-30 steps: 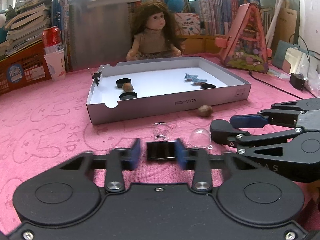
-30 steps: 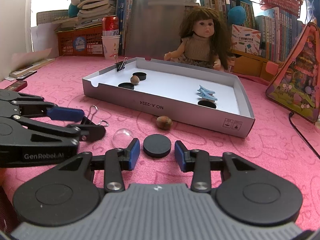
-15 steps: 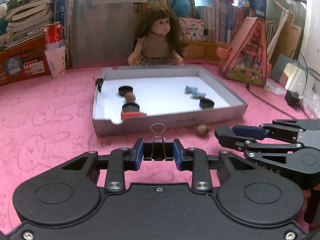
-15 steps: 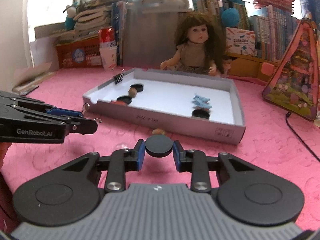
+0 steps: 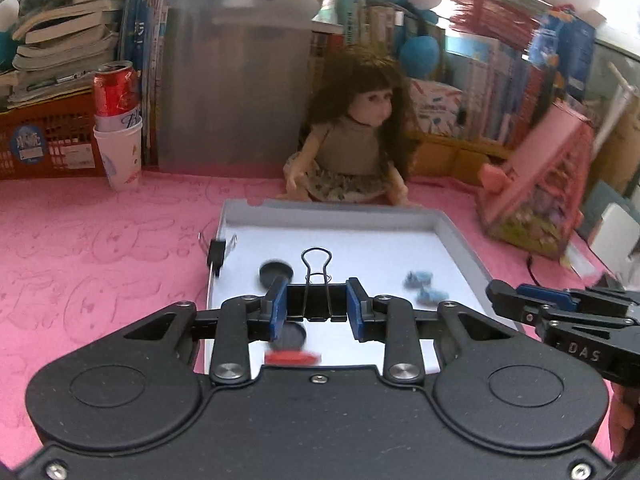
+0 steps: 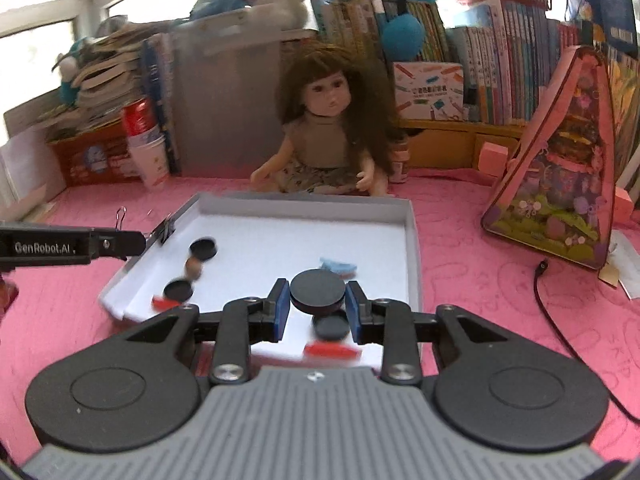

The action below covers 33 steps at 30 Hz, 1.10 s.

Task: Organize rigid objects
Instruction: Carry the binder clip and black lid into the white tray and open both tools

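My left gripper [image 5: 316, 307] is shut on a black binder clip [image 5: 317, 298], its wire handle pointing up, held above the near left part of the shallow white box [image 5: 464, 240]. My right gripper [image 6: 316, 304] is shut on a black disc [image 6: 318, 290], held above the box's [image 6: 412, 248] near right part. Inside the box lie black discs [image 6: 203, 249], a brown nut [image 6: 193, 267], blue clips [image 6: 338, 267] and a red piece [image 6: 162, 303]. Another binder clip [image 5: 218, 252] grips the box's left wall. The left gripper also shows in the right wrist view [image 6: 136, 242].
A doll [image 5: 354, 148] sits just behind the box. A cup stack with a red can [image 5: 118, 136] stands at the back left. A pink triangular toy house [image 6: 560, 184] and a black cable [image 6: 540, 280] lie to the right. Books and bins line the back.
Both grippers closed on their objects, the clip and the disc, lifted them off the pink cloth and carried them forward over the box.
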Available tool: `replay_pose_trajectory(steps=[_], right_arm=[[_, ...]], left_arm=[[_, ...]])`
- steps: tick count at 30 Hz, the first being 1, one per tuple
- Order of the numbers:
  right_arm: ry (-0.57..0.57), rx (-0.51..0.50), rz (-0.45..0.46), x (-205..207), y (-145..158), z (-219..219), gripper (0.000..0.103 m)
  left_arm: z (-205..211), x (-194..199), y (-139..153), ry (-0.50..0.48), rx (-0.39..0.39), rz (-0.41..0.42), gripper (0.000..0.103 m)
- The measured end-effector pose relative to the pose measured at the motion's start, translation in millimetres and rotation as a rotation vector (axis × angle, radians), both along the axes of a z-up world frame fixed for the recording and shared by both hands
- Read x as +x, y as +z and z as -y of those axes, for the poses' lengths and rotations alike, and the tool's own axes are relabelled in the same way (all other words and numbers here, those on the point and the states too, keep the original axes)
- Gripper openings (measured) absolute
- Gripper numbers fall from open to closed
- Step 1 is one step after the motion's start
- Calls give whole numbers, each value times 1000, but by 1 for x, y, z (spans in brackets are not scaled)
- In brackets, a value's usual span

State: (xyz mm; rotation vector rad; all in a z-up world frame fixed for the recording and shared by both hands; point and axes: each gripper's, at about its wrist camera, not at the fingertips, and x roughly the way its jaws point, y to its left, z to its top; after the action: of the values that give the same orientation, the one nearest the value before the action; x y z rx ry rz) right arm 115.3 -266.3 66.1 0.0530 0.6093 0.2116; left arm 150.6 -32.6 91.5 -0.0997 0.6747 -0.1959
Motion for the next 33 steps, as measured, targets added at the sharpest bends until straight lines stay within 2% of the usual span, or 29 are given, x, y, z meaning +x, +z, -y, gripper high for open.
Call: replay_pose_trajectory(steps=[4,9,18,33], right_arm=[[-36,57,-36,32,7,8,35],[-74,121,-109,72,0,14,35],[-83,79,-177,114,-23,-1,35],[-82,28,-196,139,-47,-11,35]], left_arm=[[7,36,-2,27,14,-15,29],[11,73,-20,69,32,-64,29],[12,110,-51,115,56,-94,29],[18,127,-68,98,86,-85,29]])
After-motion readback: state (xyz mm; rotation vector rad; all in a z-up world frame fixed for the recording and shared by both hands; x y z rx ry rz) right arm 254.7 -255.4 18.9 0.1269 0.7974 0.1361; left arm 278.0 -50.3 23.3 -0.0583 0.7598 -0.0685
